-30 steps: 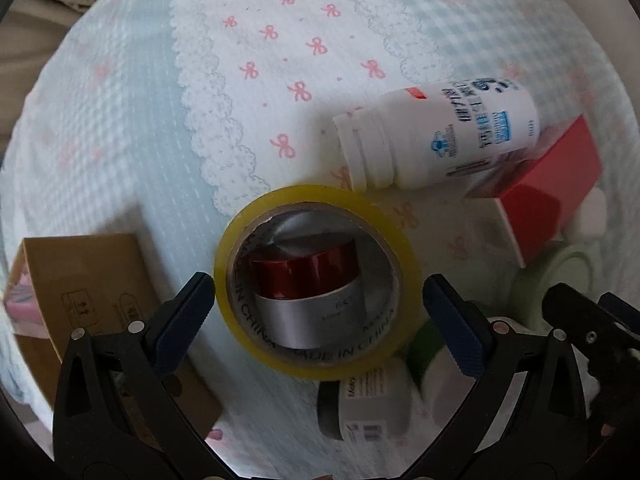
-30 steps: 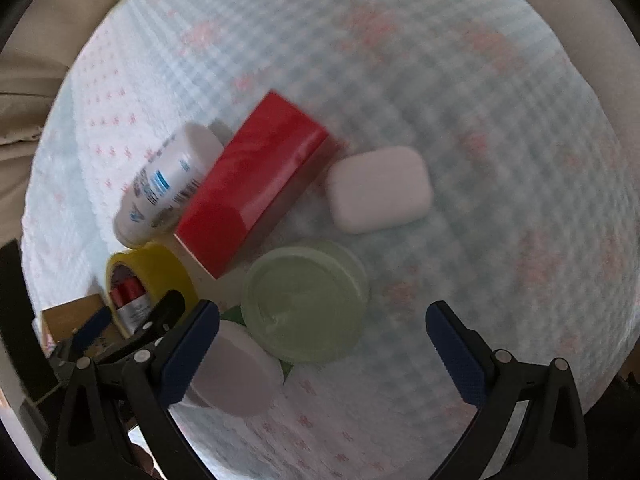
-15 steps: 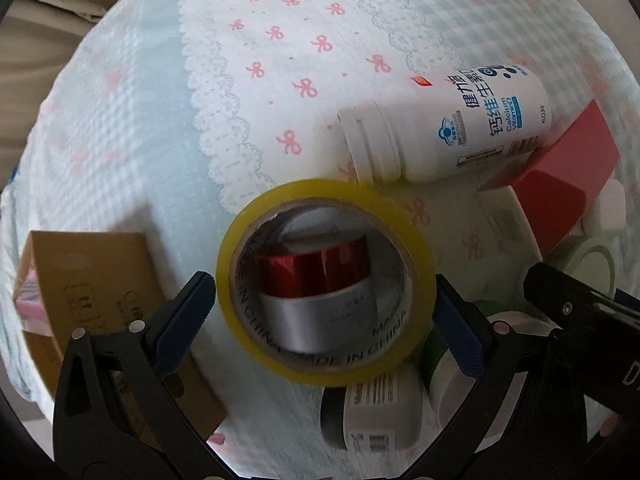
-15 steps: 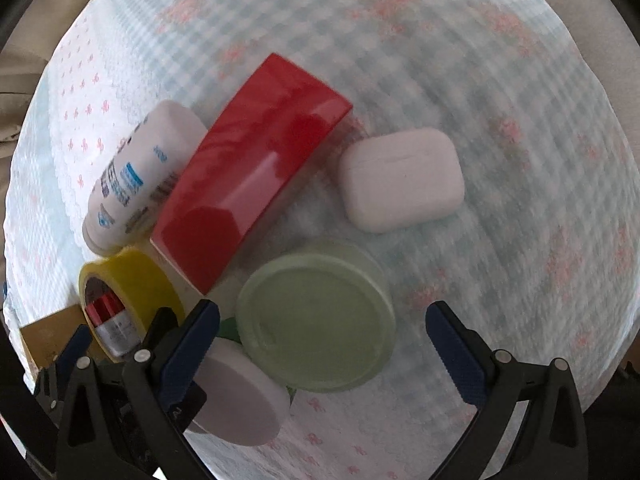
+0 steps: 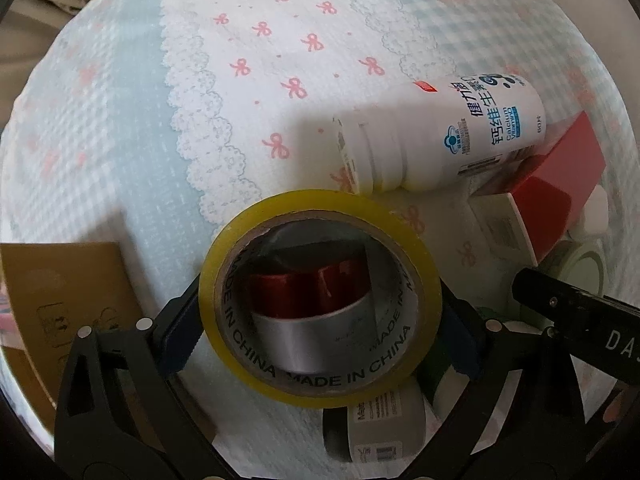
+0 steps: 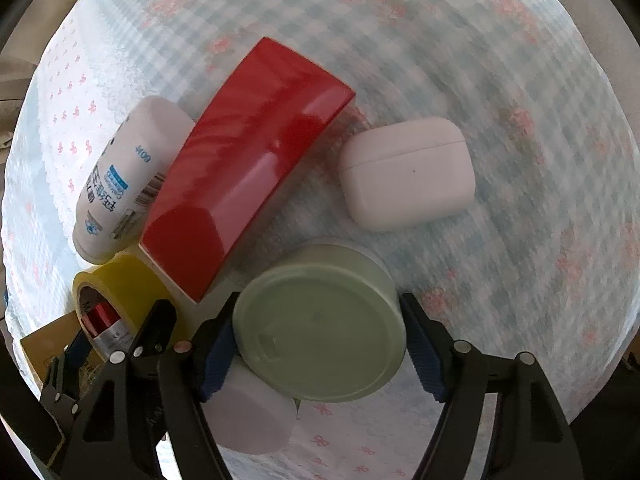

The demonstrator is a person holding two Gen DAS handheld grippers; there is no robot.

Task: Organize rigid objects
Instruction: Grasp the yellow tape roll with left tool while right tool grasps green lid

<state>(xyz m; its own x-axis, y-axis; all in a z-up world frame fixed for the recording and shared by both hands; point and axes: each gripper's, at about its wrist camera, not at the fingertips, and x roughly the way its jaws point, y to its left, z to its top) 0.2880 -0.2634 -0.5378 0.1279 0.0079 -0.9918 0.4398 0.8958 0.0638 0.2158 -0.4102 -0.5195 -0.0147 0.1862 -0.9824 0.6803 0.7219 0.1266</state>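
A yellow tape roll (image 5: 320,202) lies flat on the bow-print cloth with a red and silver can (image 5: 312,304) standing inside it. My left gripper (image 5: 320,336) points down over the roll. Its jaws are closing, and both blue pads meet the roll's outer sides. In the right wrist view a pale green round jar (image 6: 320,332) sits between the pads of my right gripper (image 6: 320,350). Those jaws are closing too, and the pads touch the jar's wall on both sides. The left gripper (image 6: 116,332) shows at the lower left around the tape roll (image 6: 116,280).
A white supplement bottle (image 6: 124,176) lies beside a red box (image 6: 248,172), and a white earbud case (image 6: 404,172) sits to the right. A white round lid (image 6: 248,416) touches the green jar. A brown carton (image 5: 52,300) and a grey-labelled jar (image 5: 380,420) flank the tape.
Both grippers have come down closer to the objects. The right jaws have closed from wide open onto the green jar. The left jaws have narrowed onto the tape roll.
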